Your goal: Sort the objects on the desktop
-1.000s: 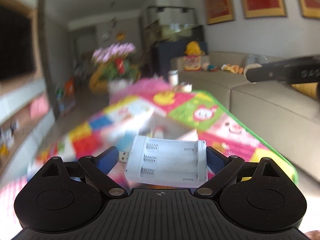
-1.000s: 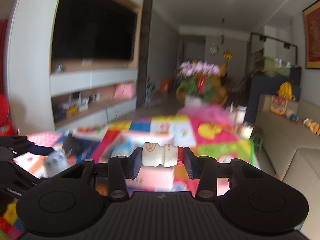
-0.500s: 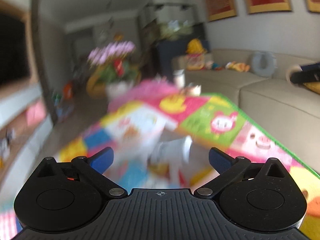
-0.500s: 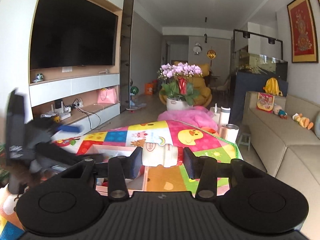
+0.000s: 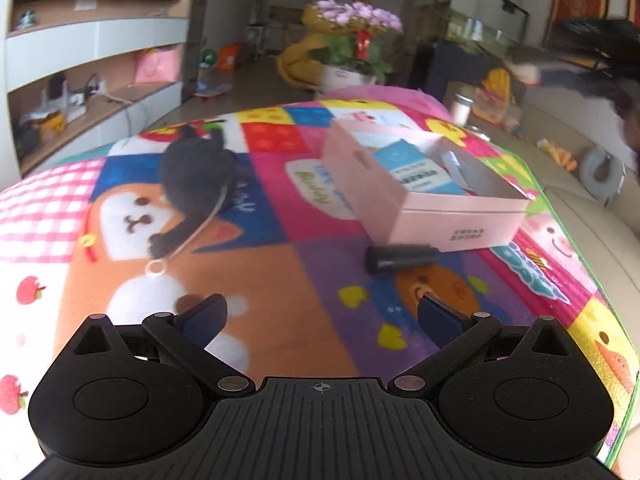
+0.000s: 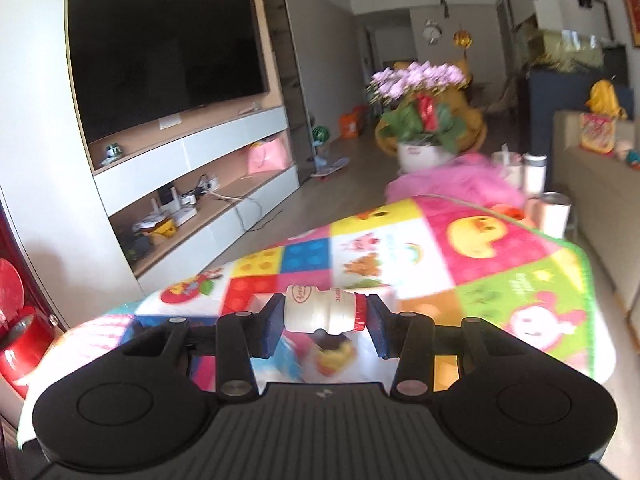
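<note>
The left tongs (image 5: 322,318) stand spread wide, their jaws having just been opening, with nothing between them; they hang above the bright patchwork mat (image 5: 256,280) that covers the counter. The right tongs (image 6: 322,316) are pinching a small white drink bottle (image 6: 320,313) lengthwise, one pad on its base and the other on its red cap. Only the left wrist view shows the pink box (image 5: 424,204), open-topped and holding a blue-and-white carton (image 5: 416,170), with a black cylinder (image 5: 402,258) lying just beside its near wall and a black plush toy (image 5: 196,178) well apart on the left. The right wrist view alone shows the television wall (image 6: 168,56) and the mat's far corner; something yellow lies blurred under the bottle, possibly a toy. The mat's green edge (image 5: 576,248) runs close past the box on the right, beside the sofa (image 5: 592,208), while the mat between toy and box lies bare.
</note>
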A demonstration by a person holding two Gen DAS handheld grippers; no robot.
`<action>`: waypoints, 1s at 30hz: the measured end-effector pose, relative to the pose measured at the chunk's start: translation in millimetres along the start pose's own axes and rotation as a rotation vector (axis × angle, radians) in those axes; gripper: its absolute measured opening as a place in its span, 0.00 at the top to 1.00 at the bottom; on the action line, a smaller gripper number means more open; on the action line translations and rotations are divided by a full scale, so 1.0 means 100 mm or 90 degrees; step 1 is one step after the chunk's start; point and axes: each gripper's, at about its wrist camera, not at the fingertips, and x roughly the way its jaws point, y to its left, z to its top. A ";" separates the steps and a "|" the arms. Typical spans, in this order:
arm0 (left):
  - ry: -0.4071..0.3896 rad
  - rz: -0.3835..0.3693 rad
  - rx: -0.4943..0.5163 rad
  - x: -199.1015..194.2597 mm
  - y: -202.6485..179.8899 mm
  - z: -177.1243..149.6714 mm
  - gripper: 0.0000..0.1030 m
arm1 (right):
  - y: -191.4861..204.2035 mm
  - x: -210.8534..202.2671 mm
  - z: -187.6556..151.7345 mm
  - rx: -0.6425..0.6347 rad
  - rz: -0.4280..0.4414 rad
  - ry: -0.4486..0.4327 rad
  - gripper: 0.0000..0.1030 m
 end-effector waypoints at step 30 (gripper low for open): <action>-0.028 0.081 -0.090 -0.17 0.50 -0.32 0.00 | 1.00 0.78 -1.58 -0.058 -0.054 0.185 0.03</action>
